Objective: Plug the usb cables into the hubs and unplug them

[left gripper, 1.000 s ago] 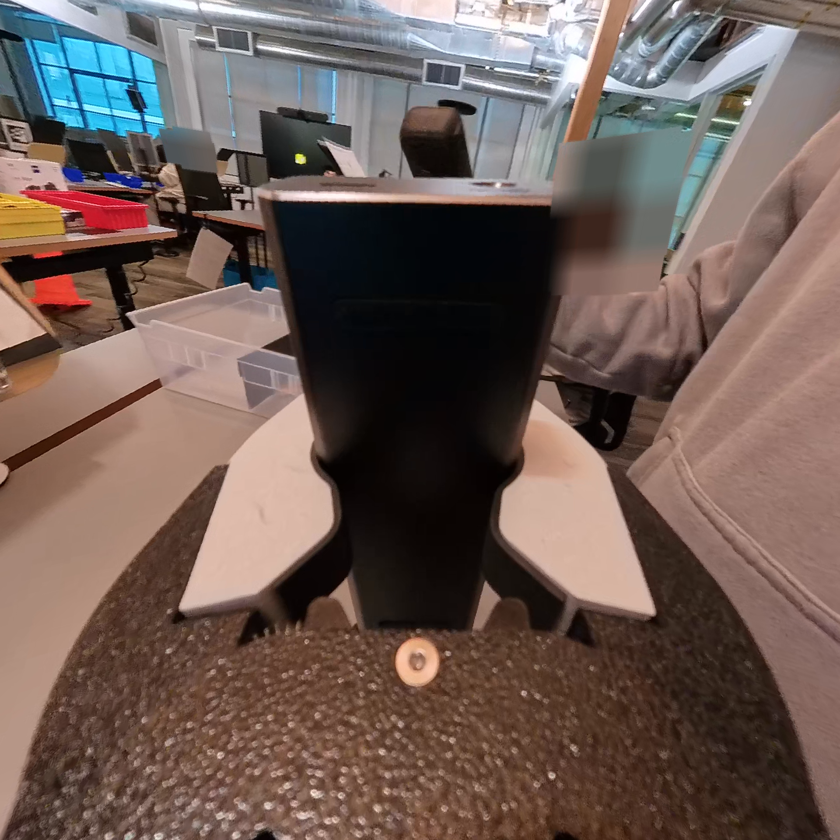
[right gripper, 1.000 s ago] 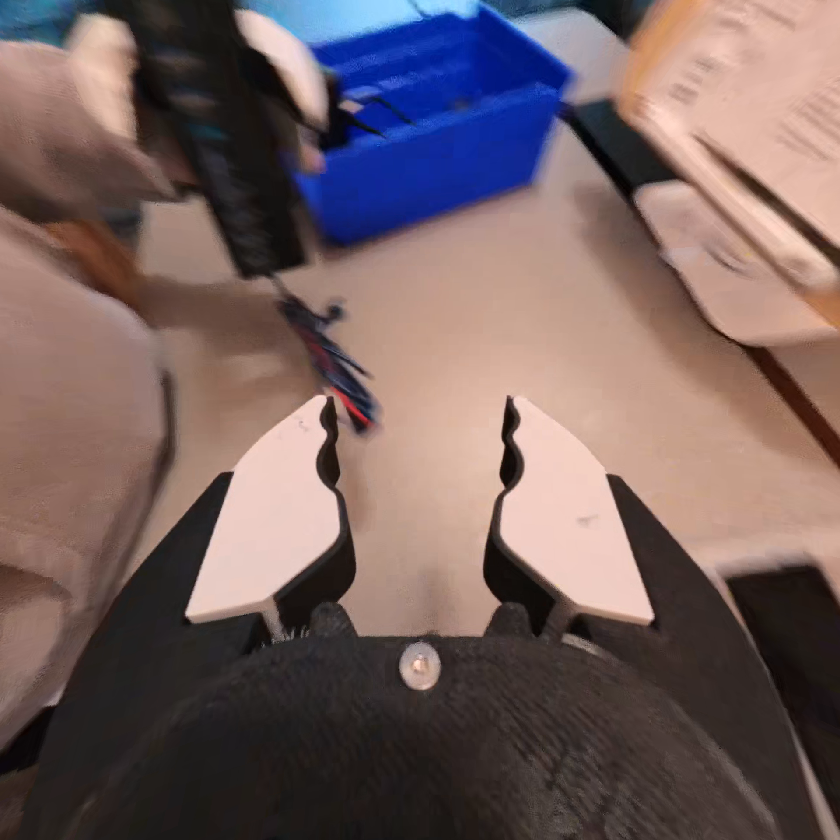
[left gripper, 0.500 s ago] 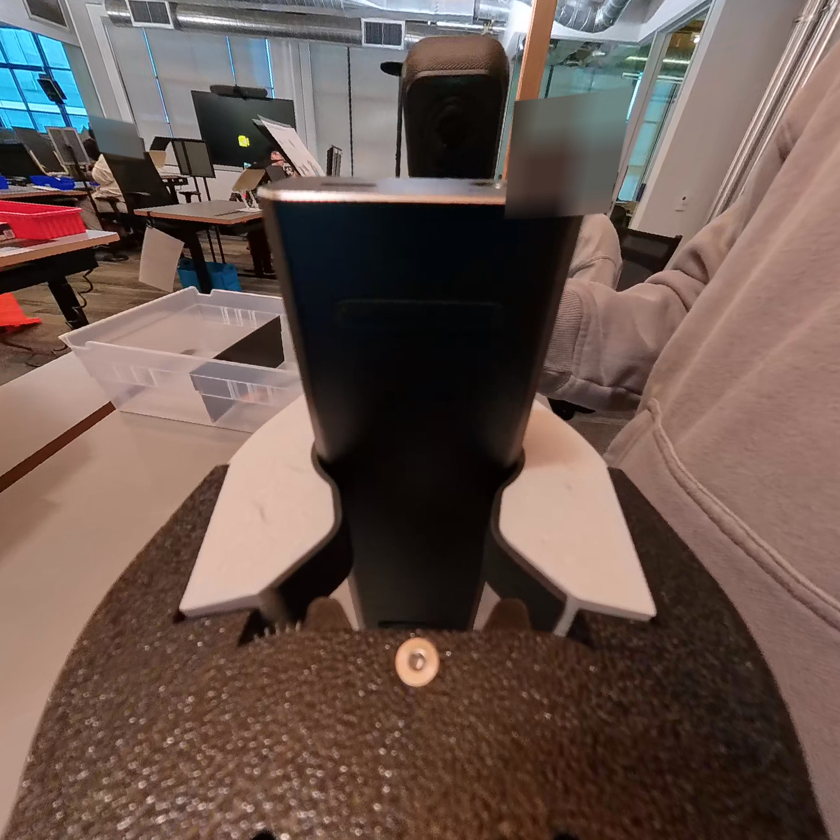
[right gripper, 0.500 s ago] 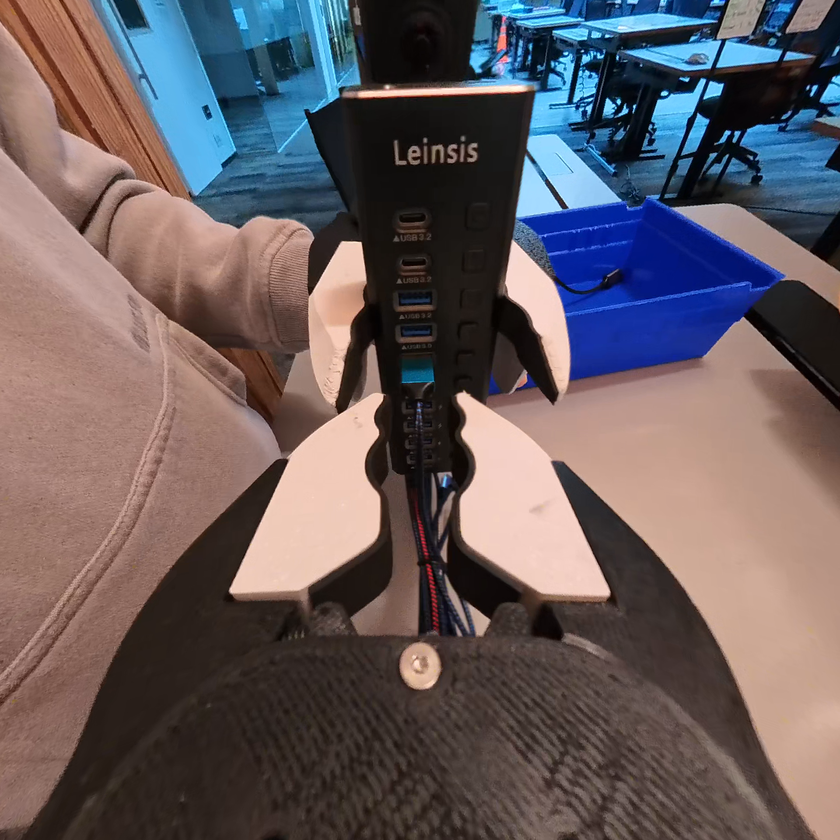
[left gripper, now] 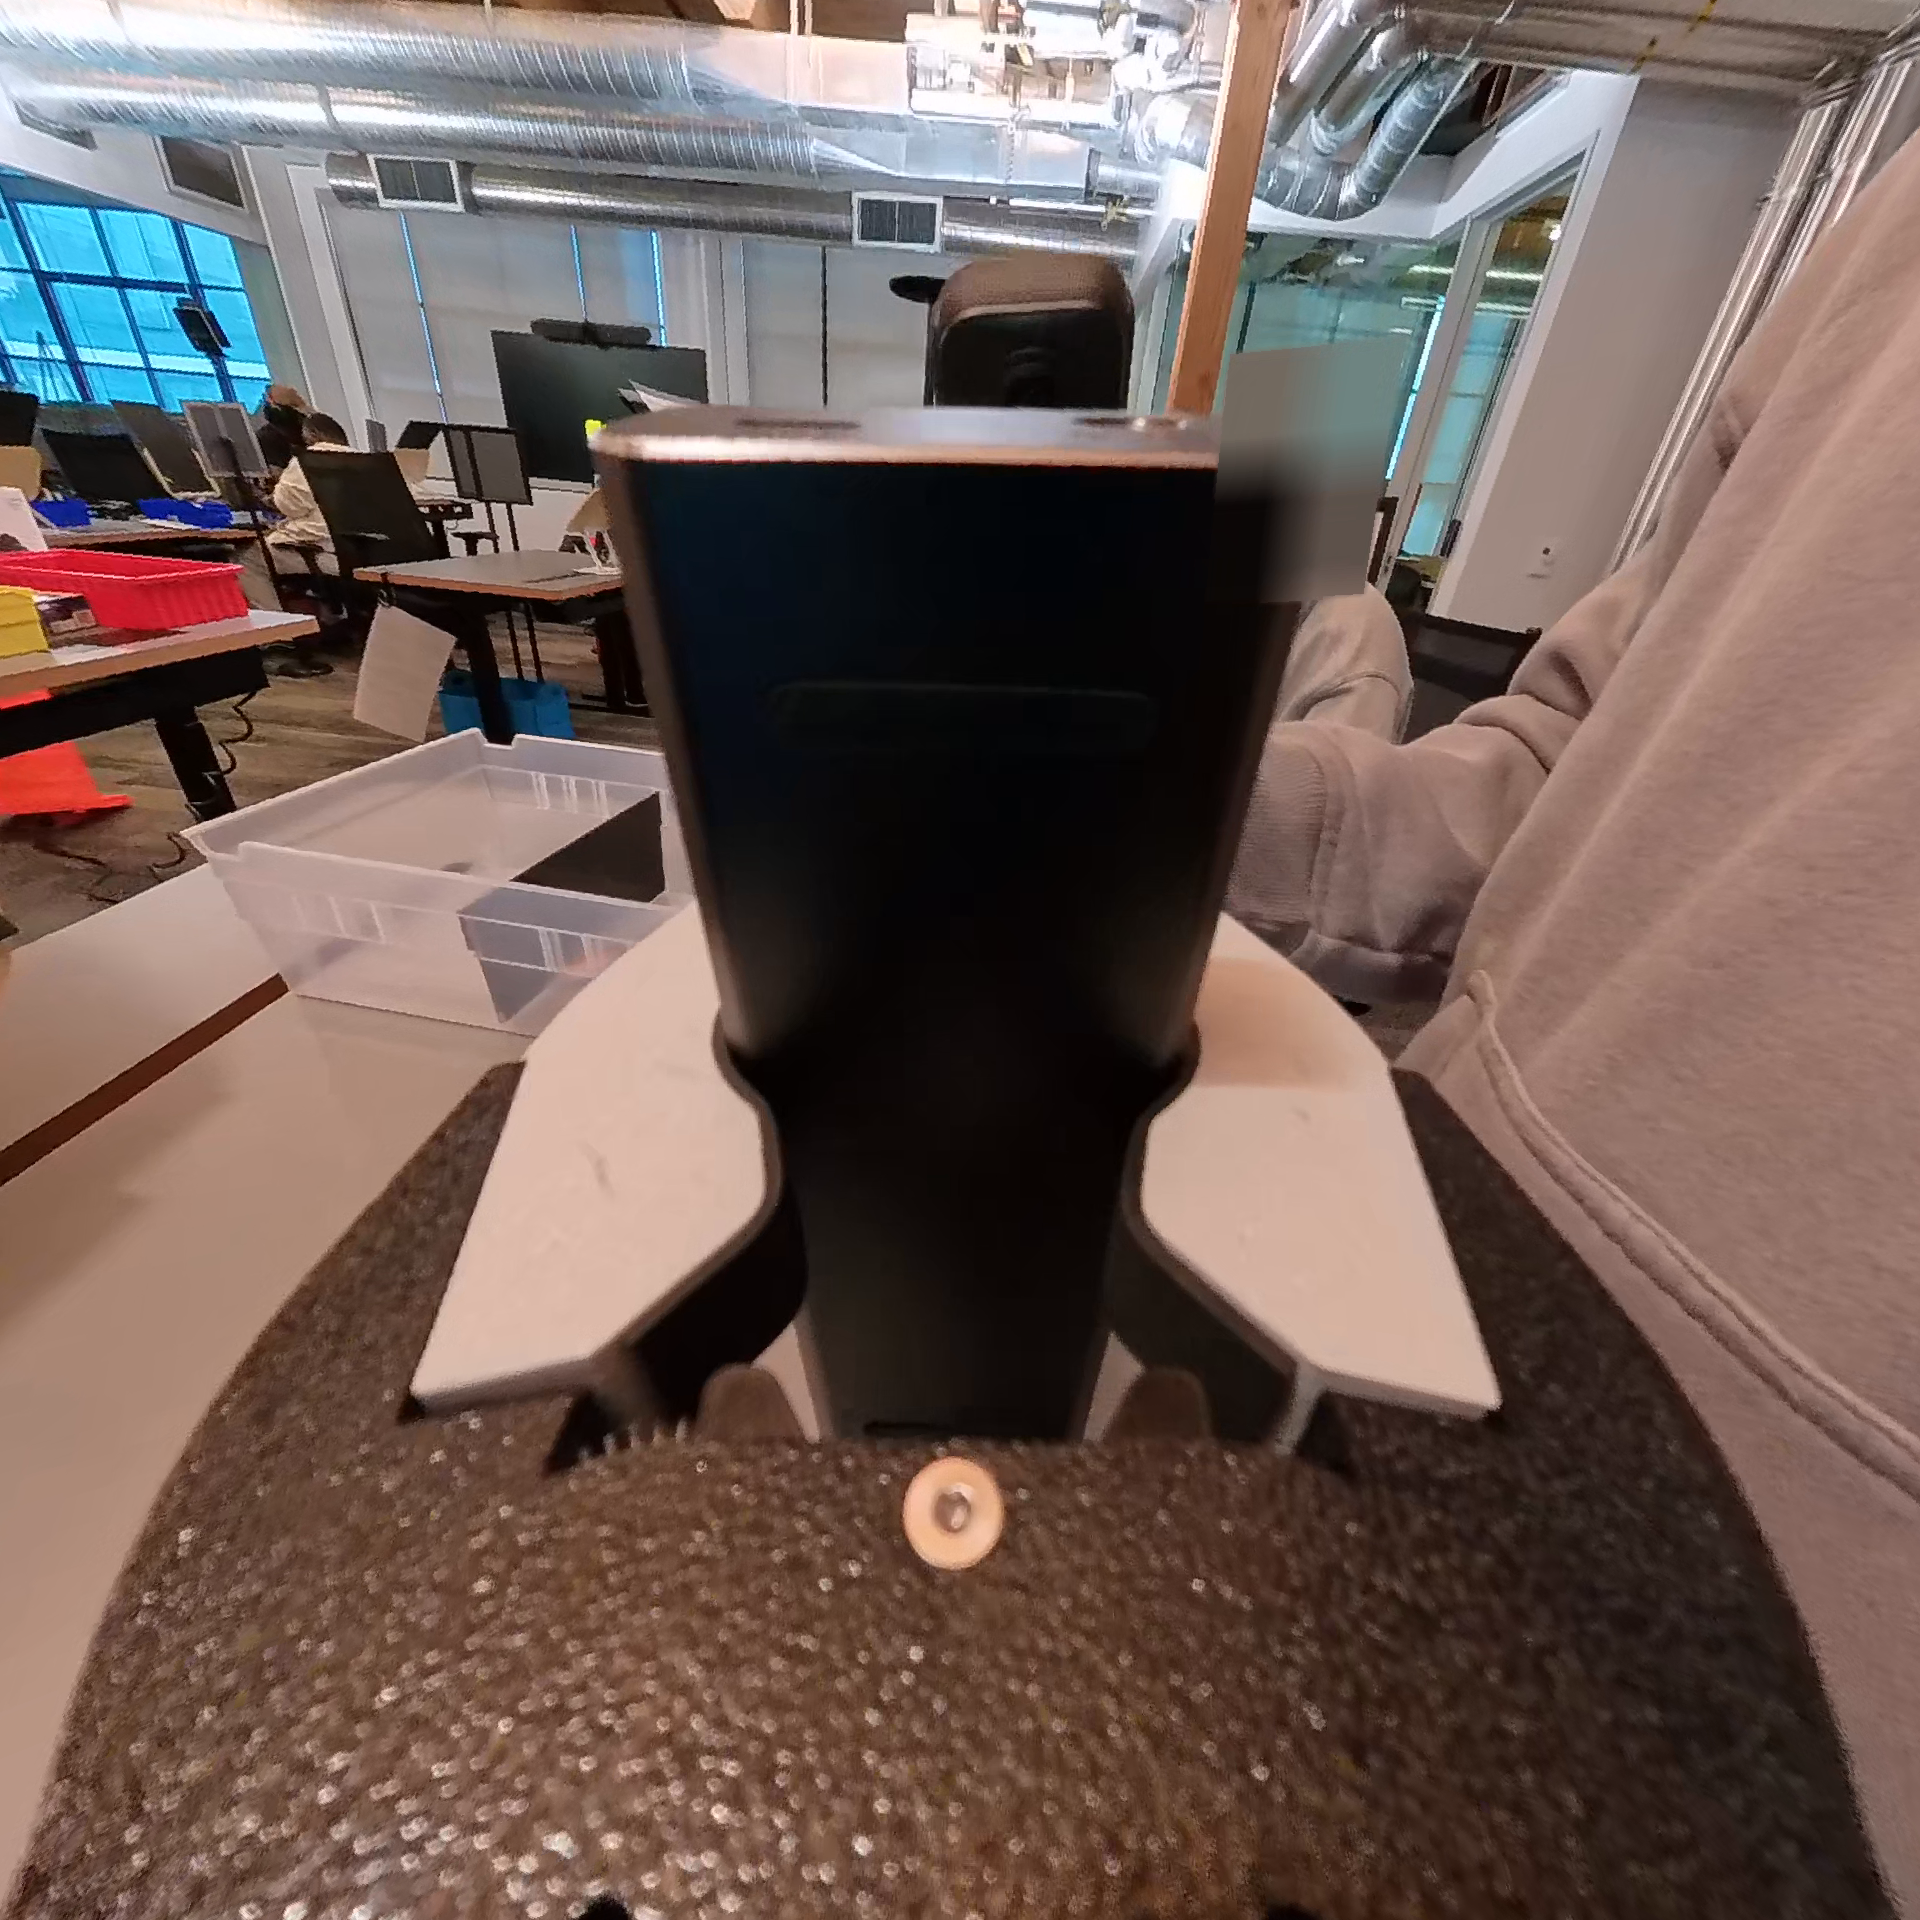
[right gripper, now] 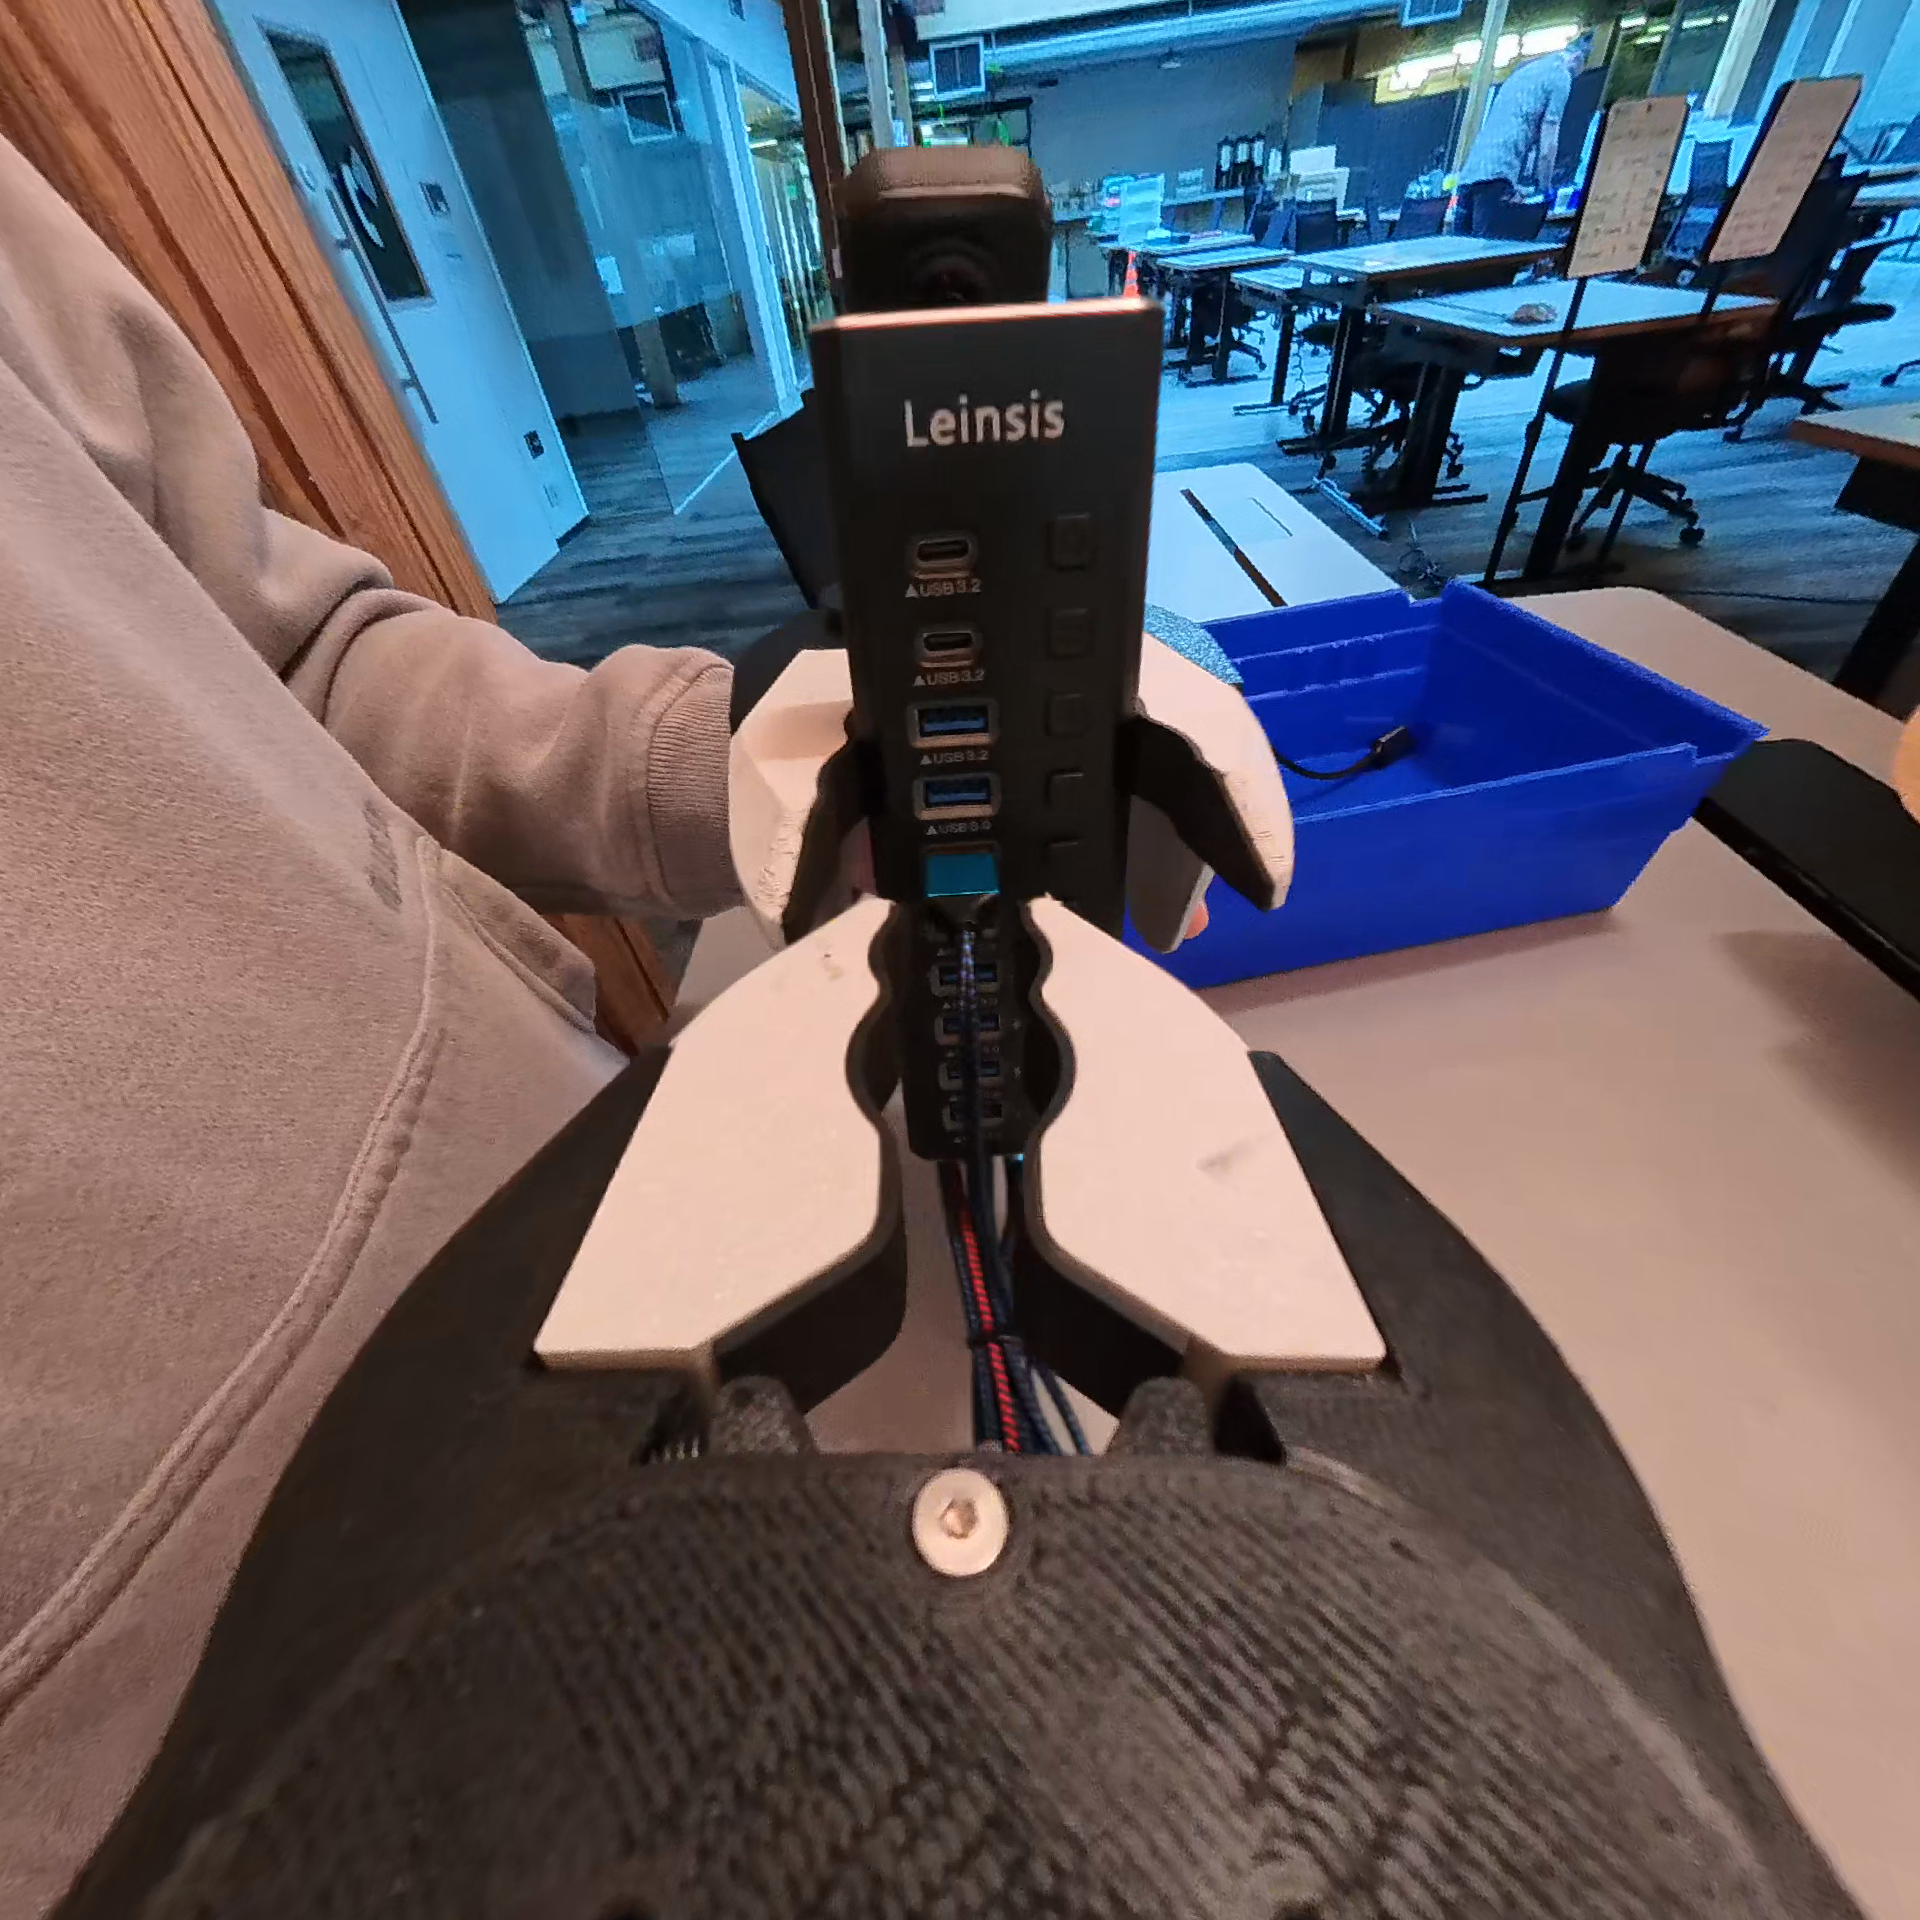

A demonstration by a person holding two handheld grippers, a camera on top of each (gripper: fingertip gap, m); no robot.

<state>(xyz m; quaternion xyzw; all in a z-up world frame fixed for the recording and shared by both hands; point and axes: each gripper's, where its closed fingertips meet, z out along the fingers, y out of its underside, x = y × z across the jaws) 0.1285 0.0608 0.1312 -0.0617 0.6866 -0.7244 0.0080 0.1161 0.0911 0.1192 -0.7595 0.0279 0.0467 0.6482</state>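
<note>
A black usb hub (left gripper: 935, 675) stands upright in my left gripper (left gripper: 956, 1039), which is shut on its middle; this view shows only the hub's plain back. In the right wrist view the hub (right gripper: 997, 499) faces me with its ports, held by the left gripper (right gripper: 992, 800). A blue plug (right gripper: 961, 871) sits in a middle port, and braided red and blue usb cables (right gripper: 987, 1330) hang from the ports below. My right gripper (right gripper: 958, 920) is narrowed around the cable just under the blue plug, with a small gap on each side.
A clear plastic bin (left gripper: 416, 862) stands on the table behind the hub. A blue bin (right gripper: 1455, 831) holding a black cable (right gripper: 1351, 753) stands on the pale table (right gripper: 1558, 1143). A person's beige sleeve and body (left gripper: 1662, 935) are close alongside.
My right gripper swung up from the table to face the hub, then moved in and narrowed around the cable under the blue plug. My left gripper kept hold of the hub.
</note>
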